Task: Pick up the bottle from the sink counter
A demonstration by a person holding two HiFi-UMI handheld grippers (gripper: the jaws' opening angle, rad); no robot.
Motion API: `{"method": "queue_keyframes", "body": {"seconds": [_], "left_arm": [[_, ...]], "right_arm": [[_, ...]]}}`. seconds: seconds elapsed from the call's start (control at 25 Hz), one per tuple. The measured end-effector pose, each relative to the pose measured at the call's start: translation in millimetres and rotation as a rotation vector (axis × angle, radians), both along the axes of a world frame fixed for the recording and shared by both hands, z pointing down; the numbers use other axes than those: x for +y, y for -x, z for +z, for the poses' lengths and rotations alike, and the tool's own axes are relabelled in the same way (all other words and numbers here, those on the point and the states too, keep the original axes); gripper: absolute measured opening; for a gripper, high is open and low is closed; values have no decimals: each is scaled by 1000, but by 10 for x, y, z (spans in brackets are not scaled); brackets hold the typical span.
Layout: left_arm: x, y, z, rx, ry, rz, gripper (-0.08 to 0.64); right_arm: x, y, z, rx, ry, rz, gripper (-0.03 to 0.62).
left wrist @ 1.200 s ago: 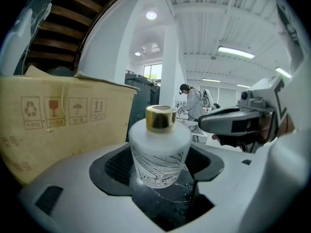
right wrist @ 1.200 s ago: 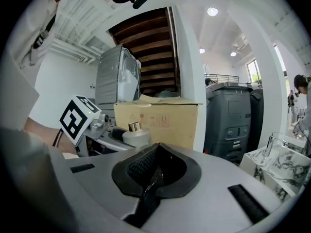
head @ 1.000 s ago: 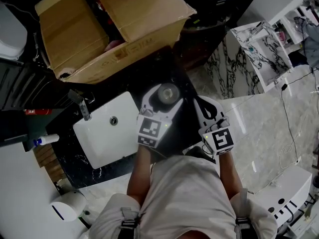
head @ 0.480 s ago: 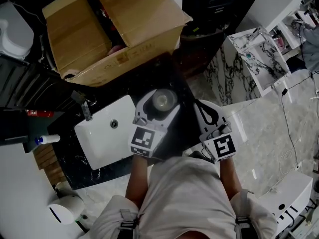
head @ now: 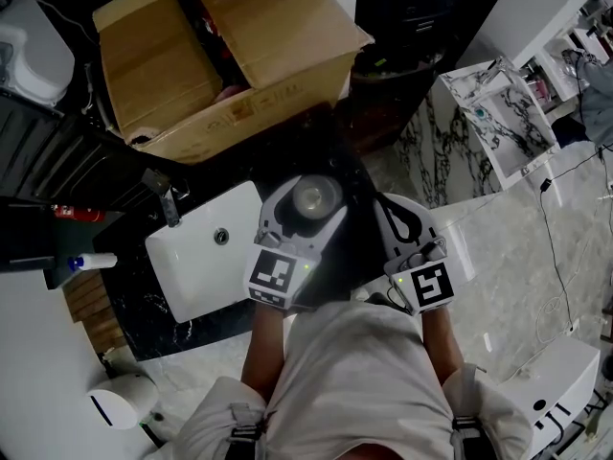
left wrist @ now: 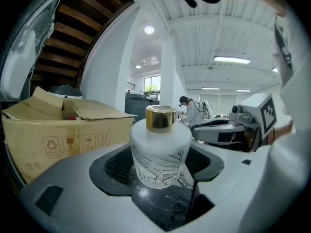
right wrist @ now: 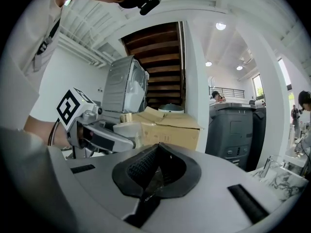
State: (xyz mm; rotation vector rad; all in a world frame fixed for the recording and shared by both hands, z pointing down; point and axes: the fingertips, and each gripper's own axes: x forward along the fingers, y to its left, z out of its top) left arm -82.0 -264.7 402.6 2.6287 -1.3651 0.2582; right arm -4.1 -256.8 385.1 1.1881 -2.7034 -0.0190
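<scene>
The bottle (head: 311,197) is squat and frosted white with a gold cap, and it stands upright over the black sink counter (head: 356,249), right of the white basin (head: 192,268). My left gripper (head: 309,186) is shut on the bottle. In the left gripper view the bottle (left wrist: 160,152) sits between the dark pads (left wrist: 116,166), which touch its sides. My right gripper (head: 389,205) hangs a little to the right, over the counter's edge, shut with nothing in it. From the right gripper view the bottle (right wrist: 124,127) shows to the left, held in the other gripper.
A big open cardboard box (head: 230,56) stands on the counter just behind the bottle. A faucet (head: 165,201) rises at the basin's back left. A small blue-capped bottle (head: 91,262) lies at far left. A marble floor and white shelving (head: 503,113) lie to the right.
My left gripper has drawn back toward the person, and the bottle has come with it, away from the cardboard box. The right gripper has barely moved.
</scene>
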Motion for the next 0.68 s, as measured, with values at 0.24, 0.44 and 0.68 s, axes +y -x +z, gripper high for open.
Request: {"method": "queue_keyframes", "body": {"seconds": [0.24,0.44,0.68], "left_arm": [[16,15,-44,-6,-4,-2,324],[29,16,-62,-16,-7,-4,324],[38,13,-58,-25,-7,-4,324]], "right_arm": [[-4,13,-30,-16,-9,5,-6],[1,36,-44,-24,-16,0,-6],[-12,40,-38,-19,-29,-3,-6]]}}
